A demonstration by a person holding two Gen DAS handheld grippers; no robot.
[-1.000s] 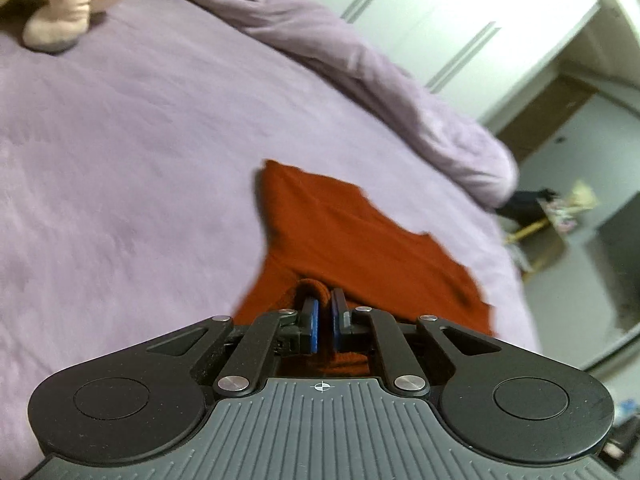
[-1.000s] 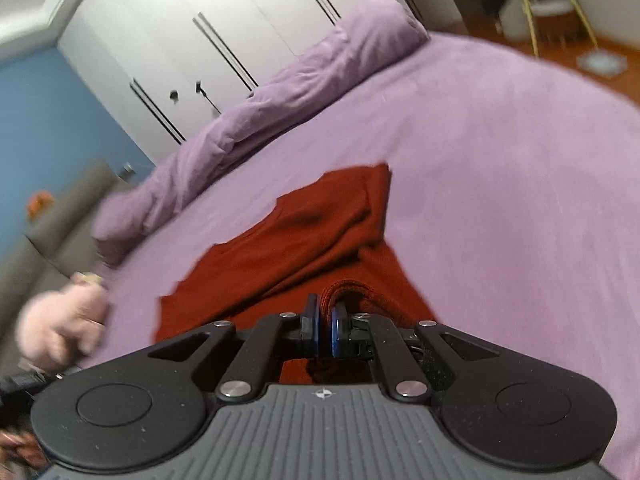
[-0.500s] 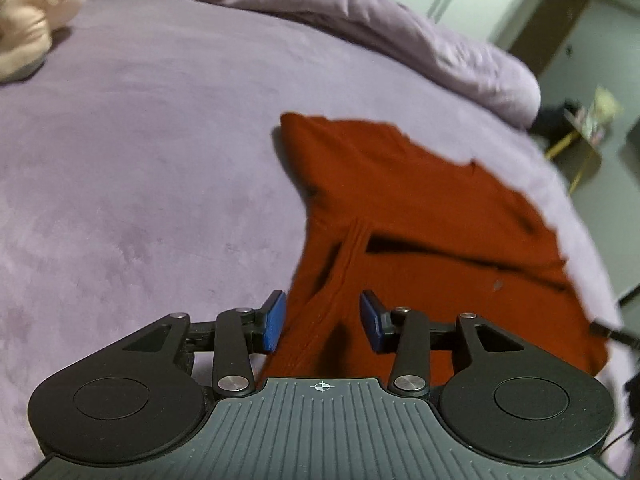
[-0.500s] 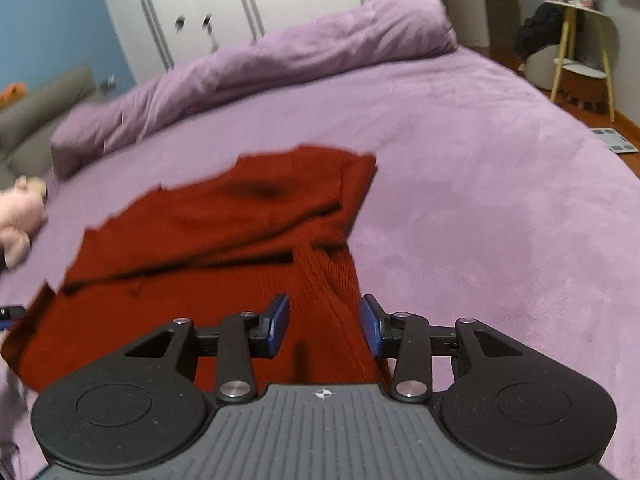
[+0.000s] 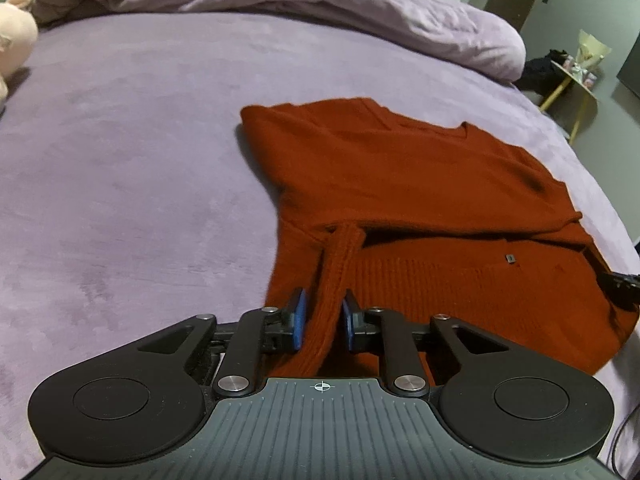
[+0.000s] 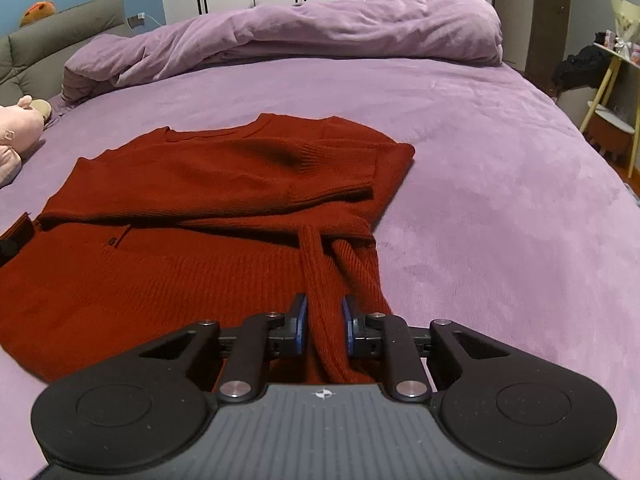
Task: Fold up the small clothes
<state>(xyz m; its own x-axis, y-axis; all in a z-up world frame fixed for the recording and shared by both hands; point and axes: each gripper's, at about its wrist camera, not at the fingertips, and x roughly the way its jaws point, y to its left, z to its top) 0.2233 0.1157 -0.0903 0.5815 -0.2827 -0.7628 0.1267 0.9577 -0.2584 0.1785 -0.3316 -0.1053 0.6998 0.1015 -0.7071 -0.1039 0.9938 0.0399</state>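
Sweater (image 6: 208,200) flat on the bed (image 6: 500,200), rolled duvet (image 6: 300,36) behind it, plush toy (image 6: 16,136) far left, side table (image 6: 612,80) right of the bed

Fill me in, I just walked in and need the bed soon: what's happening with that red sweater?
A person is folding a rust-red sweater on the purple bed, a gripper in each hand. The left gripper and right gripper are each closing around a bunched ribbed edge at the near hem. The sleeves are already folded across the body. A pink plush toy lies nearby.
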